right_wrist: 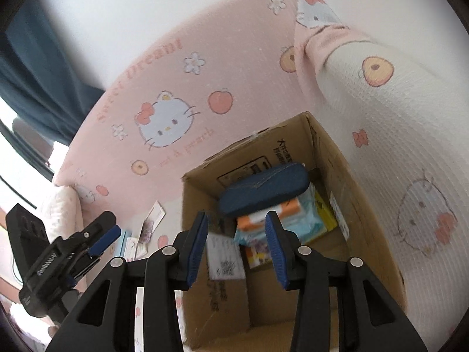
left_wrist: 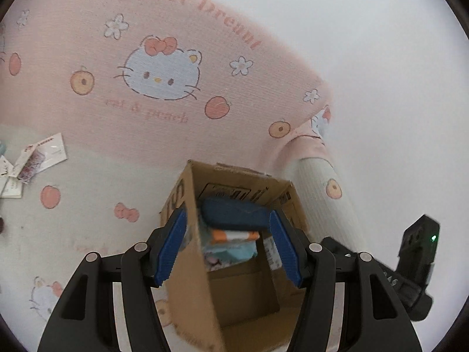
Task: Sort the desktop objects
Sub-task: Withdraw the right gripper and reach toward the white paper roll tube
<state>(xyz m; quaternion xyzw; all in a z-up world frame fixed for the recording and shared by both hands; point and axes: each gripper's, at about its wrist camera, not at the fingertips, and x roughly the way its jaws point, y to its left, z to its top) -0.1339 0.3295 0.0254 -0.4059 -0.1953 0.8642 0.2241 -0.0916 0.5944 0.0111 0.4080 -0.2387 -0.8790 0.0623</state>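
Note:
An open cardboard box [left_wrist: 190, 267] [right_wrist: 348, 193] stands on the cartoon-print bedding. Inside lie a dark blue pouch [left_wrist: 234, 214] [right_wrist: 263, 190], an orange-and-white packet [left_wrist: 234, 236] [right_wrist: 252, 220] and a light blue packet [right_wrist: 307, 220]. My left gripper [left_wrist: 227, 215] hangs open over the box's near corner, with nothing between its pads. My right gripper [right_wrist: 237, 217] is open above the box. A blurred white card [right_wrist: 225, 259] hangs loose below its fingers, close to the left pad and clear of the right one. The left gripper [right_wrist: 102, 236] also shows at that view's left.
Several small packaged cards [left_wrist: 41, 155] [right_wrist: 149, 226] lie on the bedding left of the box. A pink cushion back [left_wrist: 176, 58] rises behind, with a white wall beyond. The black housing [left_wrist: 416, 264] of the right hand's tool shows at the right. A dark curtain [right_wrist: 38, 73] hangs far left.

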